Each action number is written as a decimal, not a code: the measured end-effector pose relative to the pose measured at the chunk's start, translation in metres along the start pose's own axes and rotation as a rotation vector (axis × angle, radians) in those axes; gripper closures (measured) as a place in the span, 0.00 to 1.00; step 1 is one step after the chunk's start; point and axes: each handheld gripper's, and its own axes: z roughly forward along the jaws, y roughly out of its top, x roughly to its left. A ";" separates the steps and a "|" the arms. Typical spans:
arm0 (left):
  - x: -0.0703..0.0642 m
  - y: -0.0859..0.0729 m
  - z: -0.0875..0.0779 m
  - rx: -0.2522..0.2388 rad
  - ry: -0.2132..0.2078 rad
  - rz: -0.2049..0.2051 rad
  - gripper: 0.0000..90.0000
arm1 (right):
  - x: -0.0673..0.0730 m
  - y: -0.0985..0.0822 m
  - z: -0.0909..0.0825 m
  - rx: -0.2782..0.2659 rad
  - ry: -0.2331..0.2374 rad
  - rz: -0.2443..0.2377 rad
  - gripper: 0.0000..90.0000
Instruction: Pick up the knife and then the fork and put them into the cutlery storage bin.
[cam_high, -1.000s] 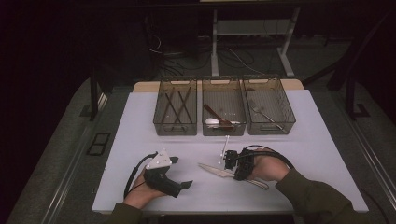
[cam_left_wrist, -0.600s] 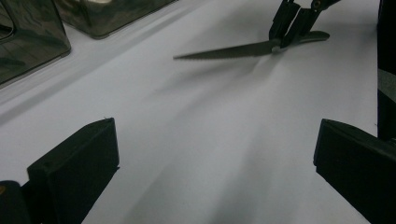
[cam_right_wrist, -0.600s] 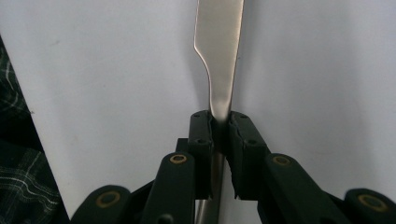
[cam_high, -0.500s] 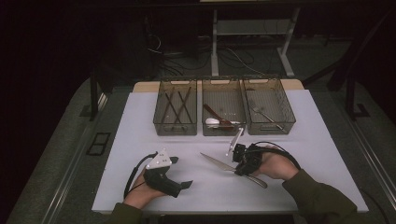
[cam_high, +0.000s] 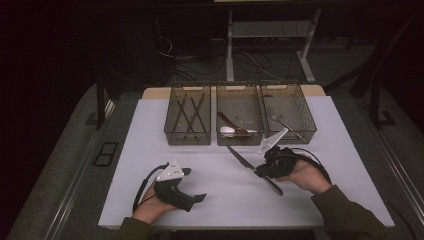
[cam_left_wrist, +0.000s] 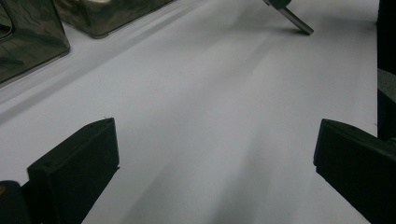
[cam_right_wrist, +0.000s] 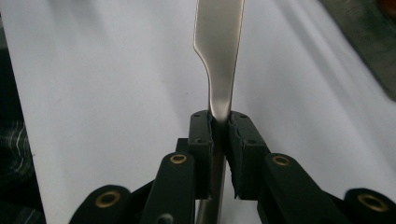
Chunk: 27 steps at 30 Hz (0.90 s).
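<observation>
Right gripper (cam_high: 260, 167) clamped on knife (cam_right_wrist: 219, 51), now lifted off table, shifted right of centre toward right bin (cam_high: 289, 107); left gripper (cam_left_wrist: 215, 154) agape, idle.

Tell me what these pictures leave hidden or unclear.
- Knife tip: cut off by the top edge in the right gripper view.
- Knife handle: hidden behind the right tool there.
- Contents of the right bin: too small and dark in the high view.
- Left tool: its body is cut off below.
</observation>
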 end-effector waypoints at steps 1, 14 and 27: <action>0.000 0.000 0.000 0.000 0.000 0.001 0.00 | -0.001 -0.001 -0.002 -0.016 -0.005 0.008 0.89; 0.000 0.000 -0.001 -0.004 0.000 -0.002 0.00 | -0.013 -0.020 -0.014 -0.209 0.000 0.096 0.89; 0.002 -0.001 -0.001 -0.019 -0.002 0.002 0.00 | -0.020 -0.030 -0.021 -0.364 -0.043 0.147 0.89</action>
